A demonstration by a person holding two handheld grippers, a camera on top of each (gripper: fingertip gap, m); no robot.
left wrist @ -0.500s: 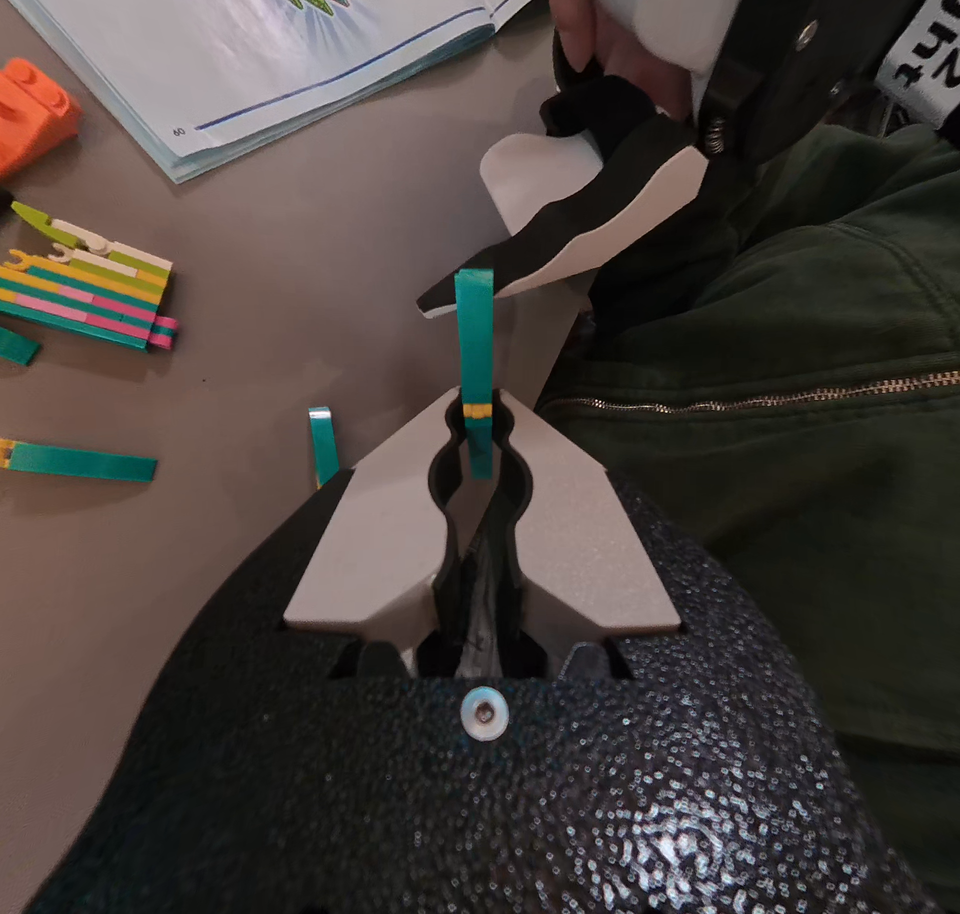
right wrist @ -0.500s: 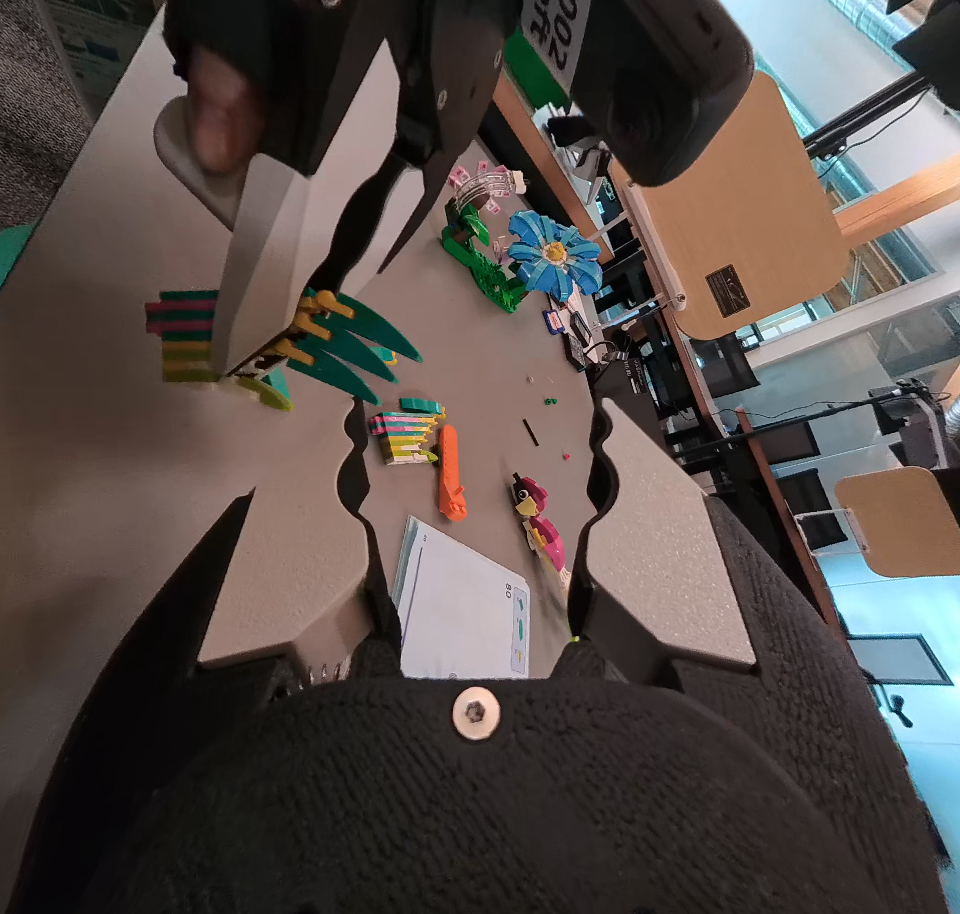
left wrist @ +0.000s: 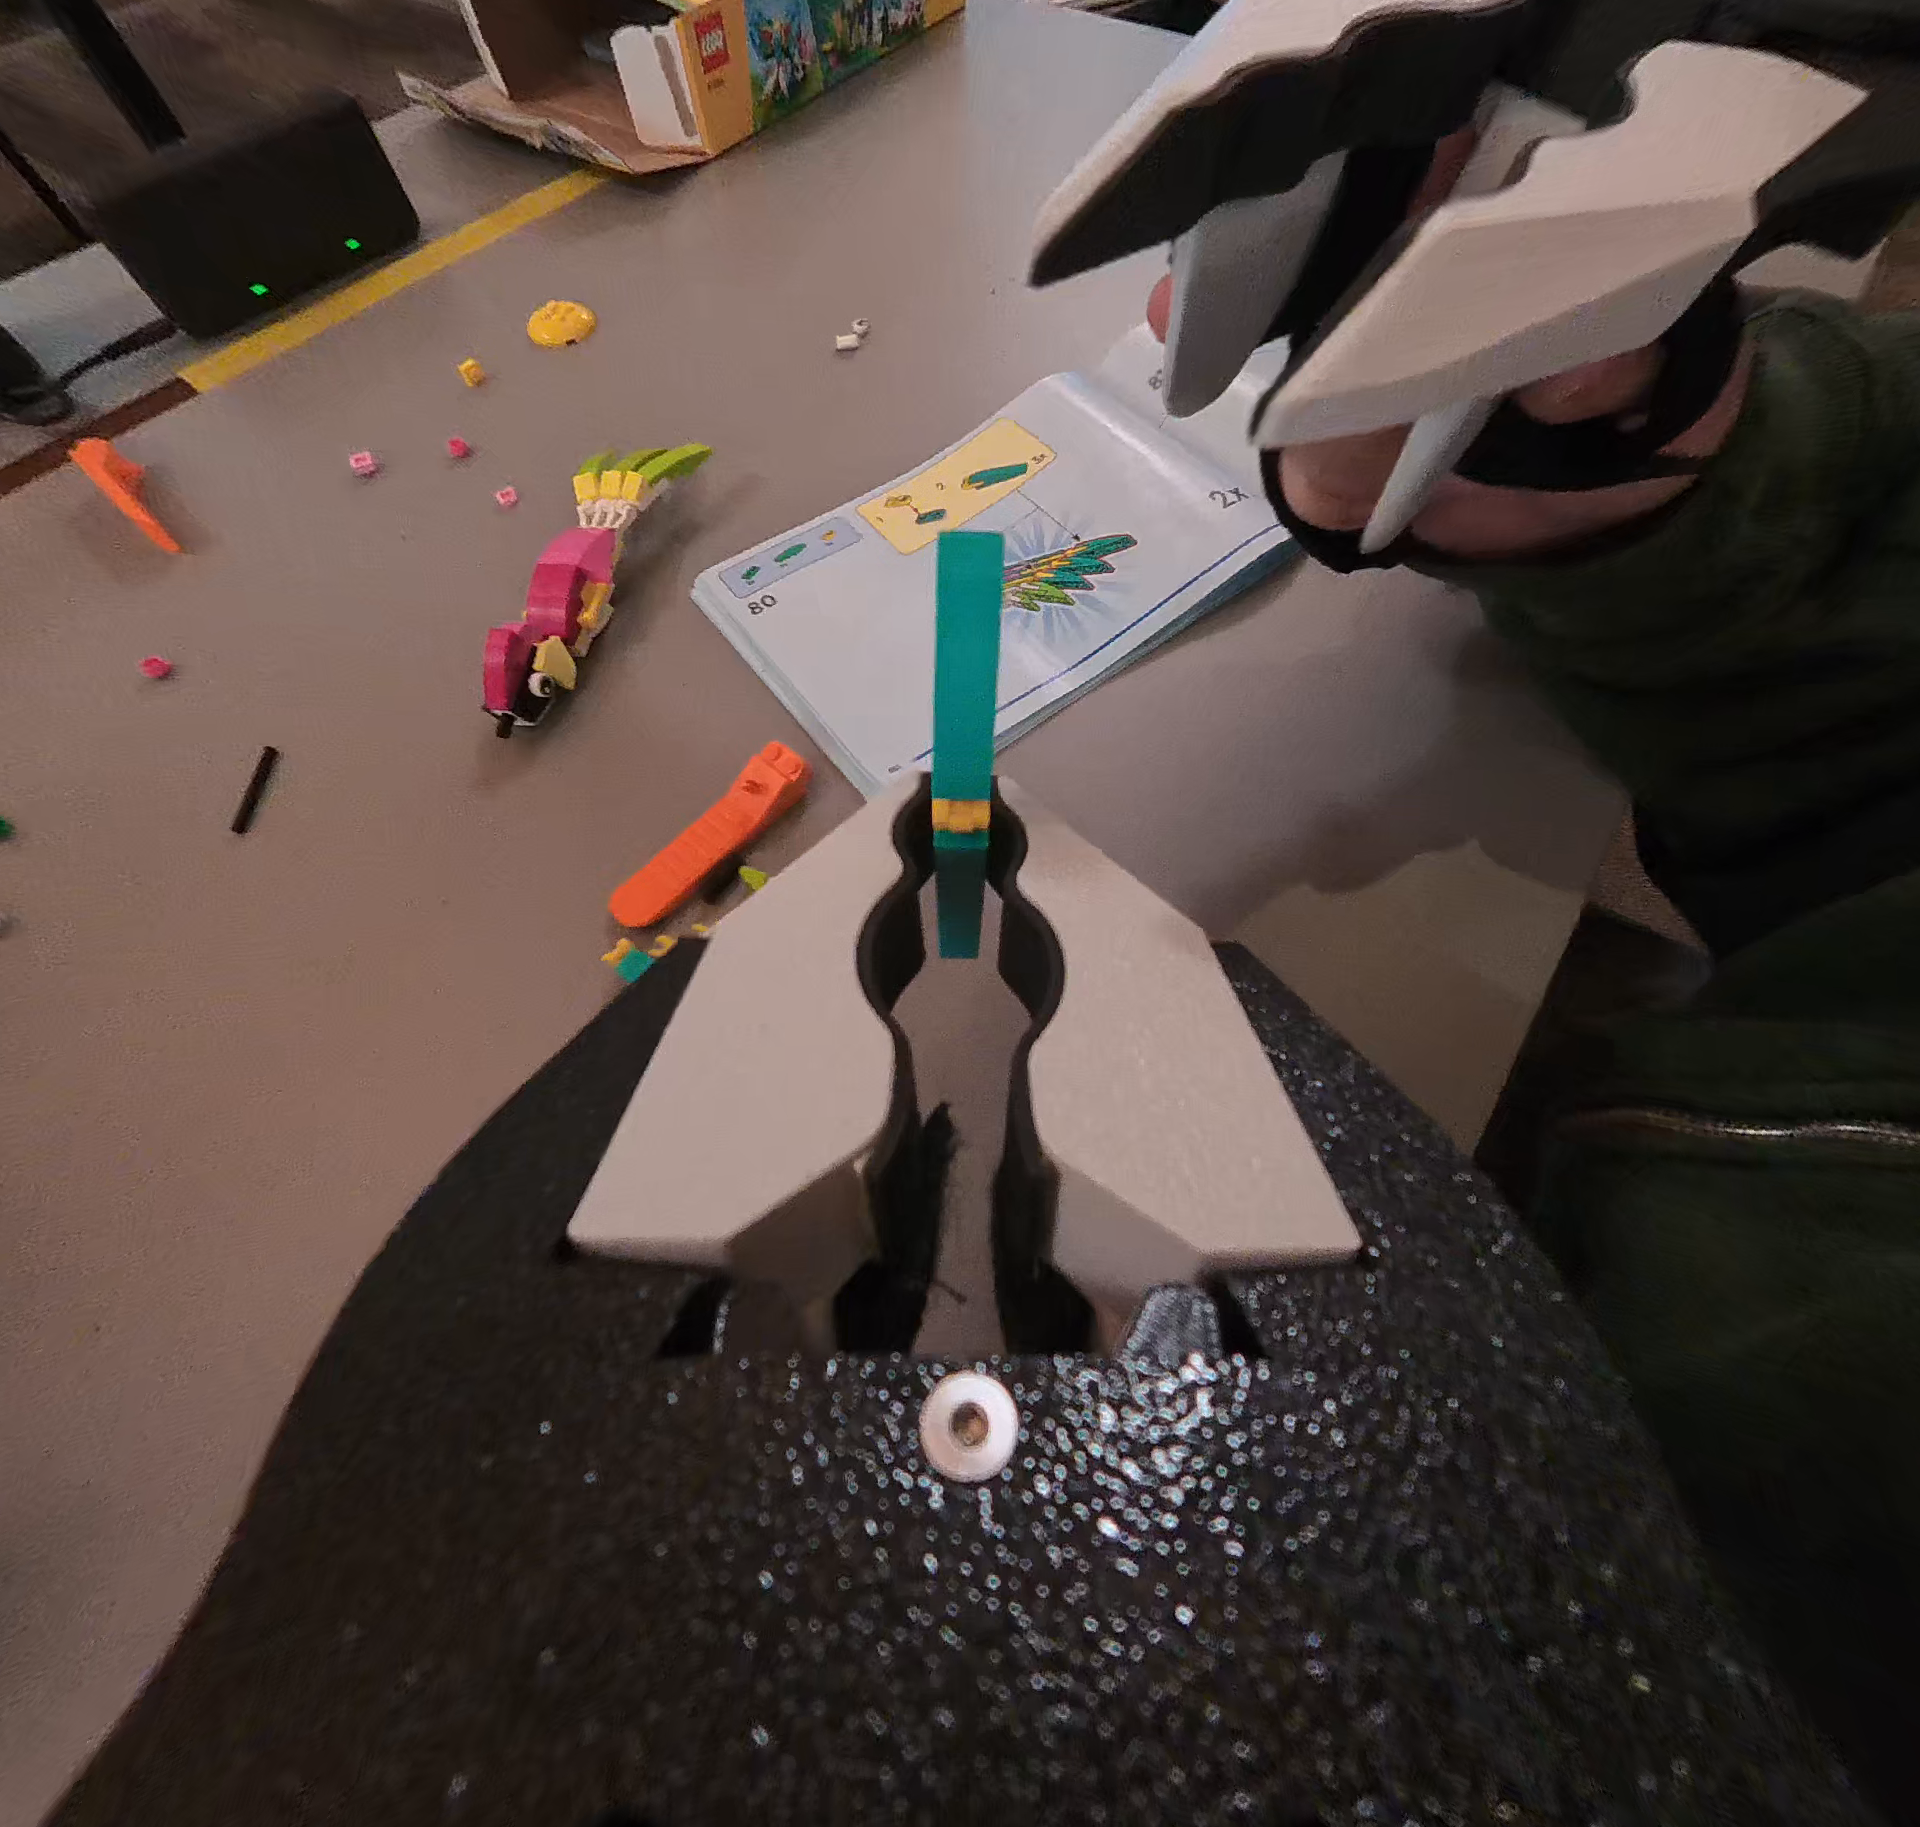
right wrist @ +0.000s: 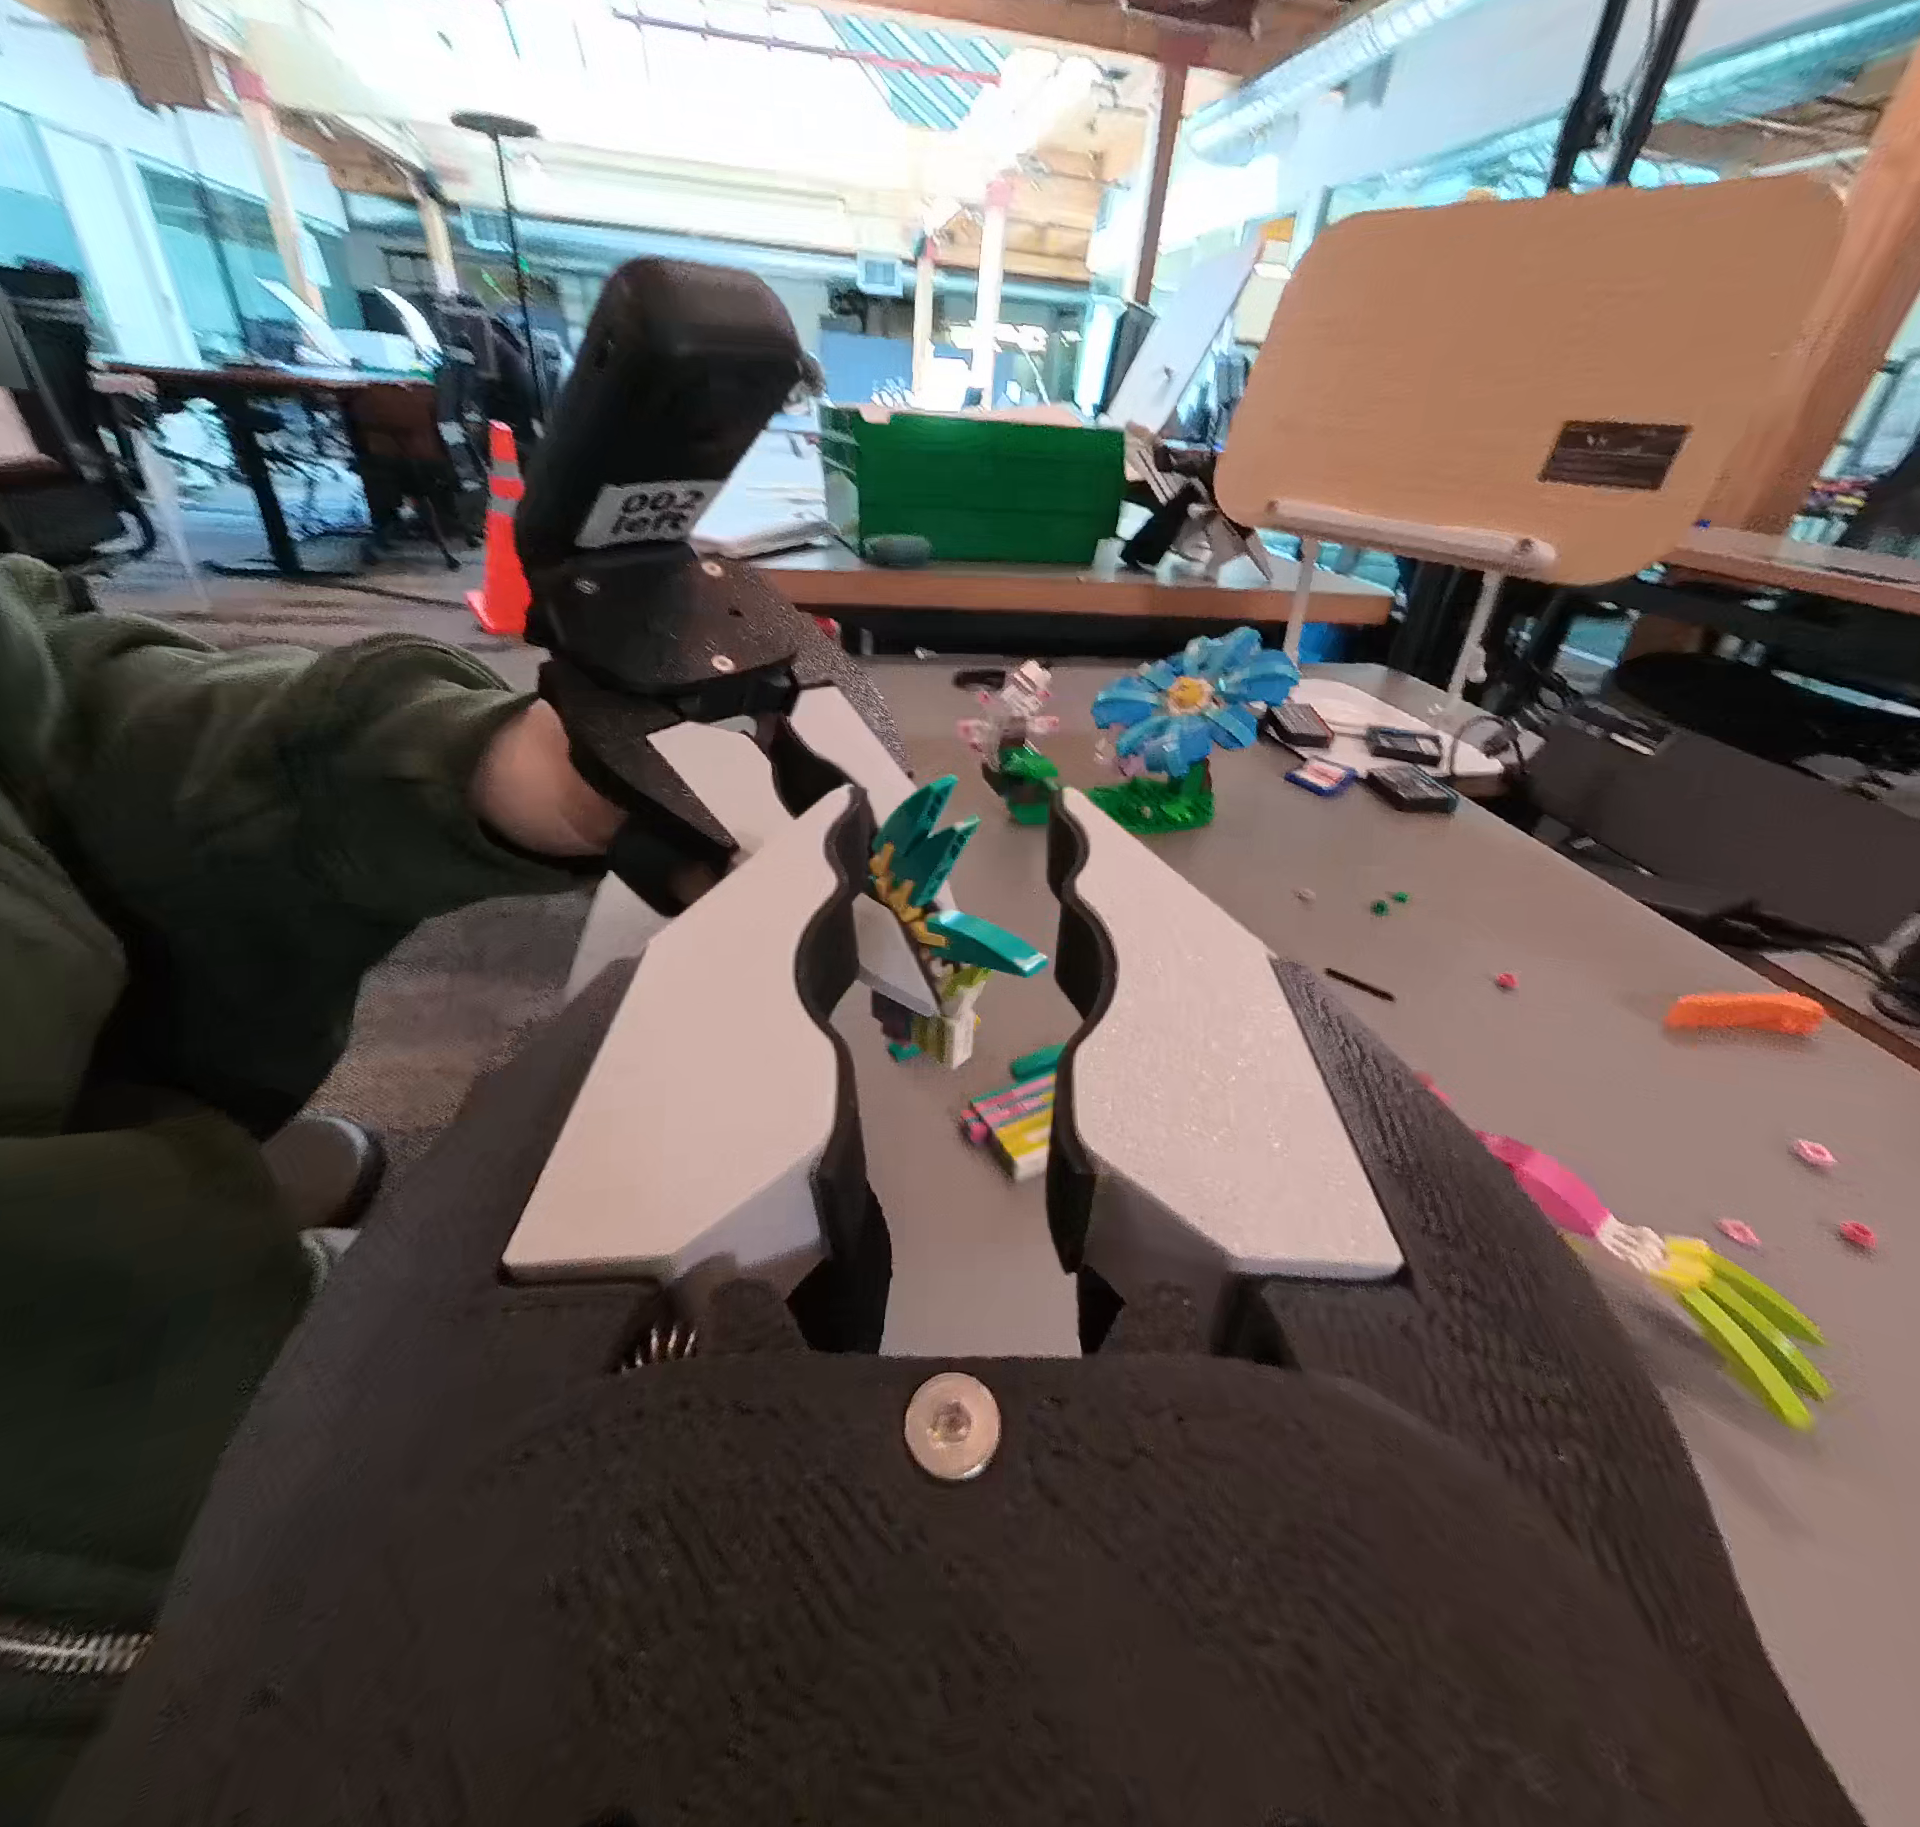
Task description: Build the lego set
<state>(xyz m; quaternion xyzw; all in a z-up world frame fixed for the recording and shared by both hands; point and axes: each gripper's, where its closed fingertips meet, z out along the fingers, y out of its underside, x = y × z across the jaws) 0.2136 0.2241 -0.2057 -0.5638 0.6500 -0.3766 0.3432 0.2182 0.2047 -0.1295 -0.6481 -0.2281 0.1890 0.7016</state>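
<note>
Printed set box (left wrist: 727,32), open numbered booklet (left wrist: 966,614), labelled left gripper (right wrist: 914,946)

The grey table (left wrist: 312,1050) bears an open booklet (left wrist: 883,634), pink bird (left wrist: 551,614), orange tool (left wrist: 707,842), and scattered bricks.

The left gripper (left wrist: 961,811) has a rough, speckled black plastic body and matt pale grey fingers (left wrist: 790,1039), with a shiny metal screw (left wrist: 968,1426). It pinches a smooth, glossy teal plastic feather piece (left wrist: 966,665). Nearby lie a glossy paper instruction booklet (left wrist: 883,634) and a torn cardboard box (left wrist: 707,32) on the smooth matt grey table (left wrist: 312,998).
</note>
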